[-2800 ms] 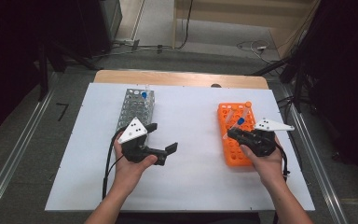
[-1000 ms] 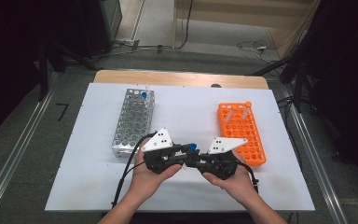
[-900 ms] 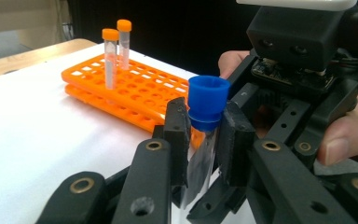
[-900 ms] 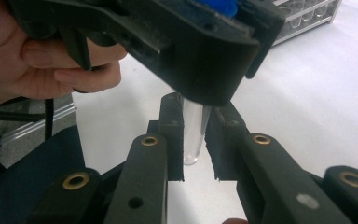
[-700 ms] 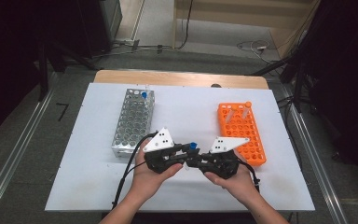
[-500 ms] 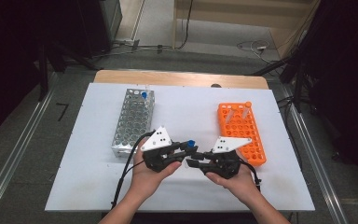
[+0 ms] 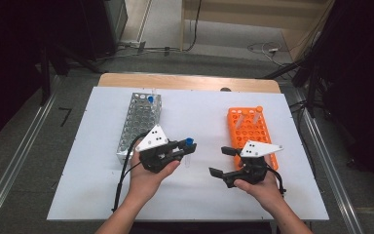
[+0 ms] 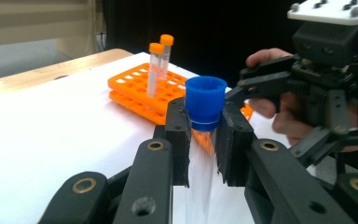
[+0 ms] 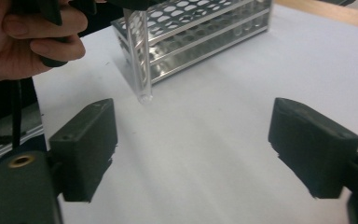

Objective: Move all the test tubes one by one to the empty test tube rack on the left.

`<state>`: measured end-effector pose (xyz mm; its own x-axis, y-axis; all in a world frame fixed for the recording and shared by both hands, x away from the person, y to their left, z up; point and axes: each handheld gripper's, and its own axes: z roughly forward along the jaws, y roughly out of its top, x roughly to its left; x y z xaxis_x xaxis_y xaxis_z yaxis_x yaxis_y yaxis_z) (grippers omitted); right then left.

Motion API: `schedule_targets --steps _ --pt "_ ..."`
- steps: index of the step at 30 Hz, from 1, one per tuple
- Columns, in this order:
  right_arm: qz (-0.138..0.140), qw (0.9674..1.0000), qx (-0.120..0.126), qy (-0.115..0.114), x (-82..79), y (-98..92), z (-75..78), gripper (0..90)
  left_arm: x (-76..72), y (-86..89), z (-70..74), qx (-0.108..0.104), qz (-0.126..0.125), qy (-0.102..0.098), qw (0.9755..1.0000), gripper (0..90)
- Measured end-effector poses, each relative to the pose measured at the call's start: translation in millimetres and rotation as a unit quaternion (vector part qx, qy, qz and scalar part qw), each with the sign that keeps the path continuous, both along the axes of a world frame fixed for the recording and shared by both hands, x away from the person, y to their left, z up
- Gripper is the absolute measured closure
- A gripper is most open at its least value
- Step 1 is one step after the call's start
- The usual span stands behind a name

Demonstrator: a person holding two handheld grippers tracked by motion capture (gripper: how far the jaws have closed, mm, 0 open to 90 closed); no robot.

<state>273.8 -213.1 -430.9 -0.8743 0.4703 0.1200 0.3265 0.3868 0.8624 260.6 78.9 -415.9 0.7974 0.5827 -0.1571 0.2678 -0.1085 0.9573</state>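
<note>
Handover of blue-capped tube [image 7: 189, 146] finished above the middle of the table [image 7: 199, 200]. Now clamped just under the cap [image 8: 206, 105] between the pads of the left gripper [image 7: 187, 148], jaws shut tight on it, clear body hanging roughly upright with the rounded bottom off the white surface. A second ago gripped nose to nose with the right gripper [image 7: 220, 161]; since then let go on that side, jaws just opened wide with nothing between them, and drawn back toward the orange rack [image 7: 246, 126]. Seen along the right gripper's own jaws: both pads well apart over bare table, tube's lower end [image 9: 140, 60] a little beyond them, left hand [image 9: 32, 42] above and to the side.

Judged from this: transfer between hands complete, weight wholly on the left gripper, right one free for the next pick. Two orange-capped tubes [image 7: 252, 113] upright at the far end of the orange rack, well apart from the carried one. Metal rack [image 7: 139, 122] just beside the left hand, one blue-capped tube [image 7: 150, 99] already standing at its far end. Likely next: swing left and lower the tube into an open hole there, kept vertical to avoid catching the rim.
</note>
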Motion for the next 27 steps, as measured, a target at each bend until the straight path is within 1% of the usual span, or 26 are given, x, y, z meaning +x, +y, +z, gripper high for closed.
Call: schedule_targets --steps 2,5,9,12,15,19,21,24,27 --pt "-0.003 1.0000 0.002 0.001 0.4 -5.2 0.2 6.4 1.5 3.2 0.9 0.000 0.006 -0.003 1.0000 76.9" --pt "-0.009 0.9999 -0.003 -0.003 -0.2 -14.0 -0.4 0.1 4.0 9.0 3.5 0.000 0.015 -0.006 0.9999 76.9" --pt "-0.013 0.9998 -0.007 -0.011 -2.1 -25.4 -1.0 0.0 7.7 19.9 8.7 -0.006 0.033 -0.011 0.9994 76.9" --pt "-0.021 0.9997 -0.006 -0.011 -2.3 -33.9 -0.3 0.0 10.2 25.7 12.3 -0.008 0.044 -0.015 0.9989 76.9" --pt "-0.031 0.9995 -0.004 -0.010 -2.1 -40.7 -0.1 0.0 13.3 31.1 15.6 -0.005 0.053 -0.019 0.9984 76.9" --pt "-0.040 0.9991 -0.001 -0.015 -0.3 -46.8 -0.2 0.0 18.5 38.0 17.8 -0.005 0.065 -0.021 0.9977 76.9" --pt "-0.043 0.9990 0.001 -0.012 0.7 -49.0 0.0 0.0 21.6 41.8 18.8 -0.004 0.069 -0.021 0.9974 76.9" --pt "-0.048 0.9988 -0.003 -0.013 2.0 -52.4 -0.6 0.0 26.2 47.4 20.3 -0.006 0.079 -0.022 0.9966 76.9" --pt "-0.057 0.9983 -0.004 -0.014 4.1 -56.5 -1.7 0.0 29.6 52.1 21.2 0.000 0.092 -0.030 0.9953 76.9"
